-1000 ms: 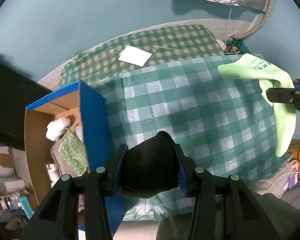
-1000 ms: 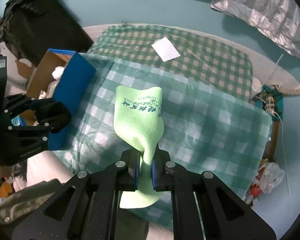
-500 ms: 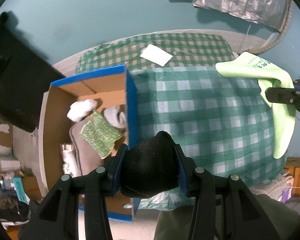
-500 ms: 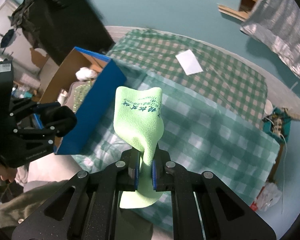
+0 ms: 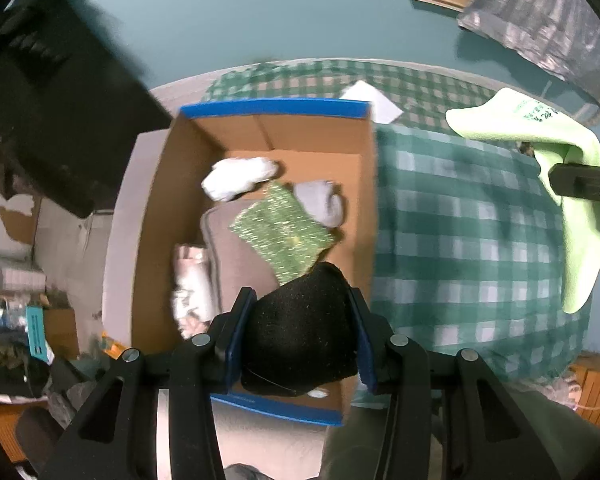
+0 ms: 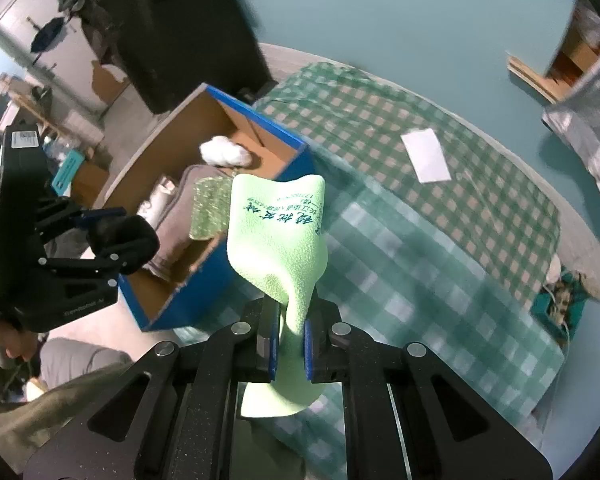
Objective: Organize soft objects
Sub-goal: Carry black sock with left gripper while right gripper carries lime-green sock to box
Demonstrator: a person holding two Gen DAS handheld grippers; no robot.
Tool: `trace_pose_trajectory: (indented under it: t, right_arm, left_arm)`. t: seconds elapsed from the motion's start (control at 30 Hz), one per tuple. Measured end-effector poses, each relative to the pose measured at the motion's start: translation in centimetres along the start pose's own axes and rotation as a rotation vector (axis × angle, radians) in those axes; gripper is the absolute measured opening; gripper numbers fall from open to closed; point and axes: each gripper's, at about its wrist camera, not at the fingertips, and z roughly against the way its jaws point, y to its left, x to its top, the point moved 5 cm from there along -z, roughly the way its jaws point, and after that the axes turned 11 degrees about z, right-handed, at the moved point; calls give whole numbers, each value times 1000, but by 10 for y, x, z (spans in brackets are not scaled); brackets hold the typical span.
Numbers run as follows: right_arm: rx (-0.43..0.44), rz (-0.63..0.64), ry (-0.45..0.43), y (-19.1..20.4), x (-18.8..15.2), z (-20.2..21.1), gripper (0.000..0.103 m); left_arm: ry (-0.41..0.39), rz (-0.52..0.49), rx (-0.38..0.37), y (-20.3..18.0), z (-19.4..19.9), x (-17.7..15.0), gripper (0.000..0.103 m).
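Observation:
My left gripper [image 5: 300, 336] is shut on a black soft wad [image 5: 304, 328] and holds it above the near end of an open blue cardboard box [image 5: 272, 106]. The box holds a white wad [image 5: 236, 178], a grey sock [image 5: 320, 200], a sparkly green cloth [image 5: 284, 234], a brown cloth [image 5: 236, 252] and a pale roll [image 5: 190, 280]. My right gripper [image 6: 290, 338] is shut on a light green cloth [image 6: 280, 240] with printed letters, held above the checked tablecloth right of the box [image 6: 256, 120]. The left gripper [image 6: 112, 236] also shows in the right wrist view.
A green checked cloth [image 5: 460, 240] covers the round table. A white paper [image 5: 372, 100] lies on it behind the box. A black cabinet [image 5: 52, 100] stands to the left, with clutter on the floor [image 5: 16, 320]. A silver-grey sheet [image 5: 540, 20] lies at the far right.
Both grippers have moved left toward the box. The left gripper, with the black wad, now hangs over the box's inside. Both grips are unchanged.

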Motion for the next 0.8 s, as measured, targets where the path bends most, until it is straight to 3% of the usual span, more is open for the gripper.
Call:
trace_pose_trajectory:
  t: [0.5,0.8]
  right_arm:
    - [34,117,20,51,73,-41,8]
    - [40,140,57,73,99,-75,8]
  left_arm:
    - [23,136,43,79,-17,1,46]
    - [68,193,55,108,-40,-1,46]
